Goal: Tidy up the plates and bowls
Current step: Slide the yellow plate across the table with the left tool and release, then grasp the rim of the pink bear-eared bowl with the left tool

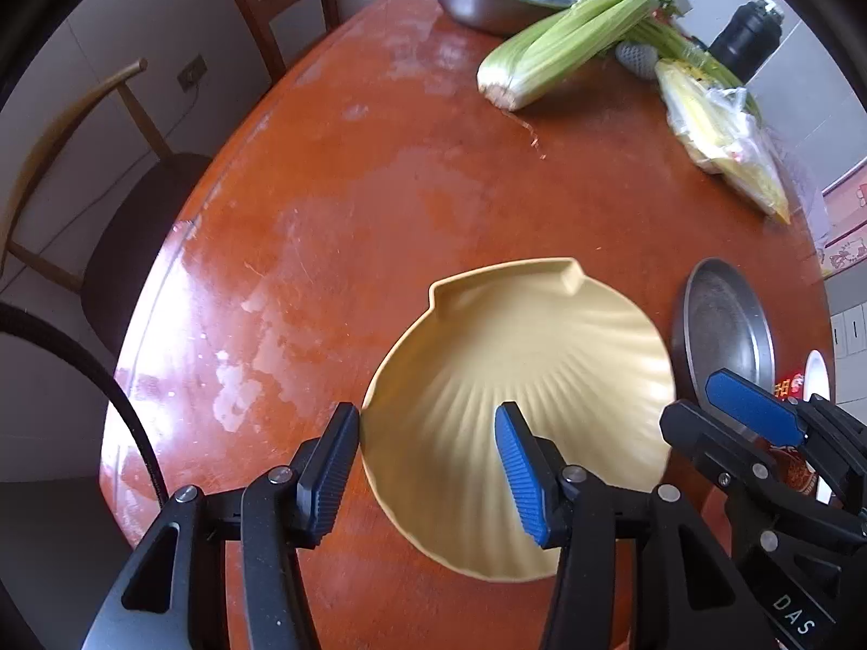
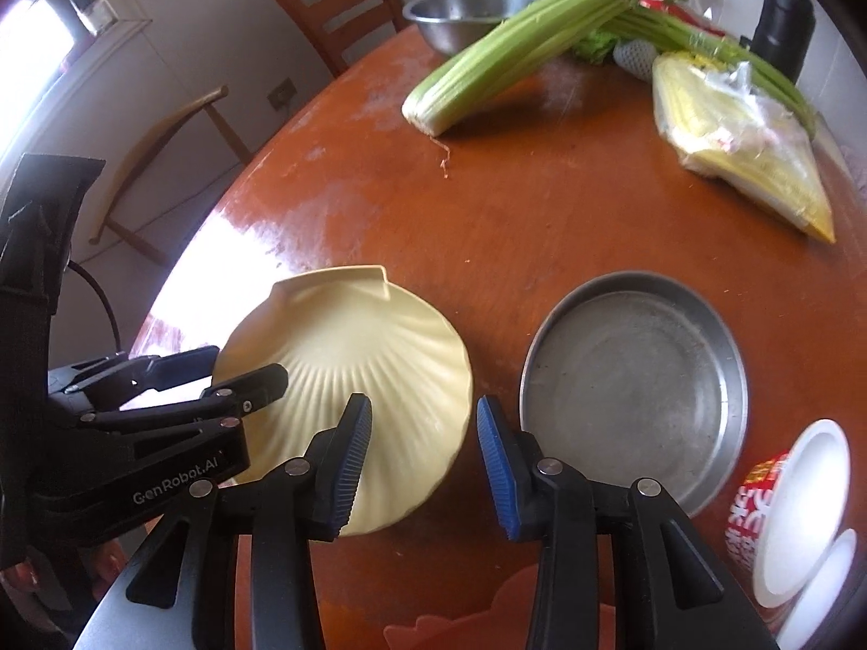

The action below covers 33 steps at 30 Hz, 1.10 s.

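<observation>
Shell plate (image 1: 520, 395), yellow, ribbed: lower centre of the left view, flat on the table (image 1: 336, 206) as far as can be told. Left gripper (image 1: 428, 466), jaws spread wide, straddles the plate's left rim, one finger outside and one over the dish, probably lined up to pinch that edge; it grips nothing. Right gripper (image 2: 424, 466), also spread and empty, brackets the plate's right rim in the right view, likely to steady or share the lift. Metal pan (image 2: 634, 395): centre right, just beside the plate, apart; a plausible stacking base. Steel bowl (image 2: 466, 16): top centre. Celery (image 2: 520, 49), bagged corn (image 2: 737, 151) and flask (image 2: 783, 21): upper right, well apart. Printed cup (image 2: 758, 520): lower right edge.
</observation>
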{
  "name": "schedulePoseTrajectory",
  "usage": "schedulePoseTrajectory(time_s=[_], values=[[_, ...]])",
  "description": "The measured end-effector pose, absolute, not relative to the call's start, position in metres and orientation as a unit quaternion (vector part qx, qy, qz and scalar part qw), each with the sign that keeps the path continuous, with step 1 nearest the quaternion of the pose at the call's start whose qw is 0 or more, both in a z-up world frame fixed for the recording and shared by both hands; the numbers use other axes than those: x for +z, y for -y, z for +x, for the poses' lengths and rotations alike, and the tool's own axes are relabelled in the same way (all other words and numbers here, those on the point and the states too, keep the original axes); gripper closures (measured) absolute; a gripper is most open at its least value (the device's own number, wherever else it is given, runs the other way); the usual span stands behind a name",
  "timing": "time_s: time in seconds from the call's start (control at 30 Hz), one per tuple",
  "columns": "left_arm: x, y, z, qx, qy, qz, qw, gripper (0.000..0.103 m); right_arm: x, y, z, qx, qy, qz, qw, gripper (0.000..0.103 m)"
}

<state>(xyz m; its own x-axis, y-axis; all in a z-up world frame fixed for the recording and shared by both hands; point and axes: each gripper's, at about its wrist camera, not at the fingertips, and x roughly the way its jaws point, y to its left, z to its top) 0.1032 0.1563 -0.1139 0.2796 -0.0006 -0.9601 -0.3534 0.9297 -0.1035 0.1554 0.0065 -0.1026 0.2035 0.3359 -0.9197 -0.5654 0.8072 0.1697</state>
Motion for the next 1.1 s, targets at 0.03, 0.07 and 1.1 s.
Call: schedulePoseTrajectory(time_s=[0.03, 0.07, 1.1], values=[[-0.110, -0.155, 0.102, 0.112, -0.587, -0.148, 0.788, 0.051, -0.099, -0.005, 0.153, 0.294, -0.556, -0.101, 0.771, 0.061], [-0.105, -0.154, 0.099, 0.111, -0.583, -0.146, 0.792, 0.051, -0.094, -0.003, 0.150, 0.293, -0.551, -0.101, 0.774, 0.061], [-0.055, -0.073, 0.003, 0.013, -0.578, -0.116, 0.807, 0.046, -0.029, 0.102, 0.055, 0.232, -0.496, -0.100, 0.831, 0.051]])
